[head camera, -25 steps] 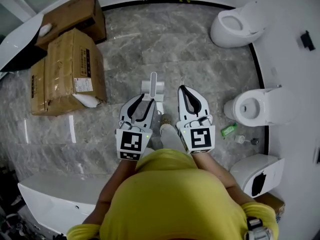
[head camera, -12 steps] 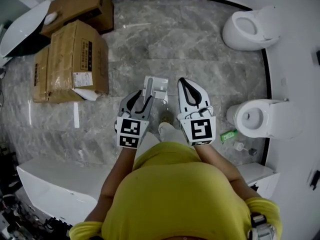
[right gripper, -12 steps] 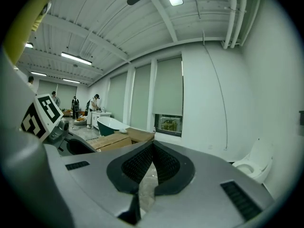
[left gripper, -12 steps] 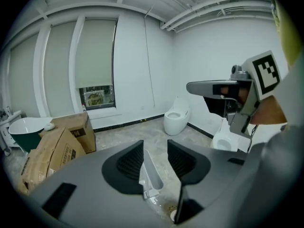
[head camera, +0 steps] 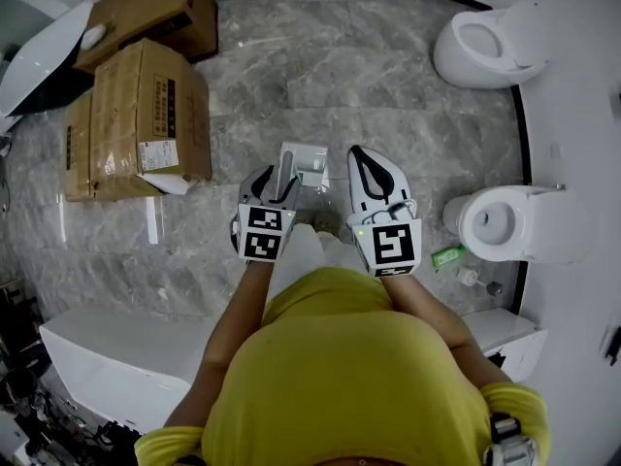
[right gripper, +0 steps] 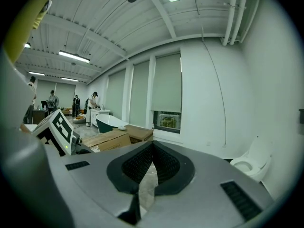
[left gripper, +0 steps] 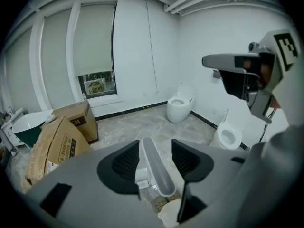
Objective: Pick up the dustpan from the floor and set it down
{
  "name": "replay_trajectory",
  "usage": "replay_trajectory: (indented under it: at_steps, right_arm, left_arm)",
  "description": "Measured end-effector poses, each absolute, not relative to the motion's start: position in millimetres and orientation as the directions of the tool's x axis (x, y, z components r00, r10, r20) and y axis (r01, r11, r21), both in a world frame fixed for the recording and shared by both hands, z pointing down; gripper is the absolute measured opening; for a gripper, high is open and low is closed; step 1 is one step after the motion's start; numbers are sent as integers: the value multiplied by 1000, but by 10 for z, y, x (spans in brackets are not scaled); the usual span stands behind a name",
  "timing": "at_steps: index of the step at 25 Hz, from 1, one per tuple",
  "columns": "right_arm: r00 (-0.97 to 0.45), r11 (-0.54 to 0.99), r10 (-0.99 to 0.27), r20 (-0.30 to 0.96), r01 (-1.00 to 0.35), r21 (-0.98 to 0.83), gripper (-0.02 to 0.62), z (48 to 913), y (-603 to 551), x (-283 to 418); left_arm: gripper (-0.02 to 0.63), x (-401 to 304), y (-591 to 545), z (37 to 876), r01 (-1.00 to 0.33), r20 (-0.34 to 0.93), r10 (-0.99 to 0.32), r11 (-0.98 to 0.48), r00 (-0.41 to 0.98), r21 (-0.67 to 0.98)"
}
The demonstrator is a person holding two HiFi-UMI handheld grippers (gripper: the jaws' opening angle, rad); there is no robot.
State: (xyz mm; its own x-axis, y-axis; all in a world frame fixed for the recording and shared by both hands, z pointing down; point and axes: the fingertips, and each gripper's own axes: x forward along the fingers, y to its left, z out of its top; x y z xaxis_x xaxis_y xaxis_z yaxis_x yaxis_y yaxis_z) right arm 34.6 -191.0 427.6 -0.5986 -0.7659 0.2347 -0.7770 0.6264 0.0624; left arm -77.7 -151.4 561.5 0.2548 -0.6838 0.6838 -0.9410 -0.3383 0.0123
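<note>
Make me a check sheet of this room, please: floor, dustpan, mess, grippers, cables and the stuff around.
Surface: grey marble floor.
Job's things: white dustpan appears to rest on the floor, its handle sticking up between the left jaws.
Clutter: cardboard boxes; small green item beside the near toilet.
Grippers: left gripper open, jaws have just been opening, not squeezing the handle; right gripper shut, with nothing between its jaws.
Cables: nothing seen on the floor.
Surroundings: second toilet, white walls.

Steep overhead head view; low gripper views; cardboard boxes (head camera: 150, 115) common.
</note>
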Motion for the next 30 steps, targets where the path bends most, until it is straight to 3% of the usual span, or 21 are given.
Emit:
replay_trajectory:
  at_steps: [15,30]
  right_arm:
    - [-521,559,-803,288,-827,62,12,4337,-2217,438]
    - [-513,547,-811,282,-835,52,12,4376,-2183,374]
  left_arm:
    - [245,-747,-1702,6292,-936,818,-515,-343,255,75]
    - [123,-979,-1648,6344,-949,825,-520,-310,222,61]
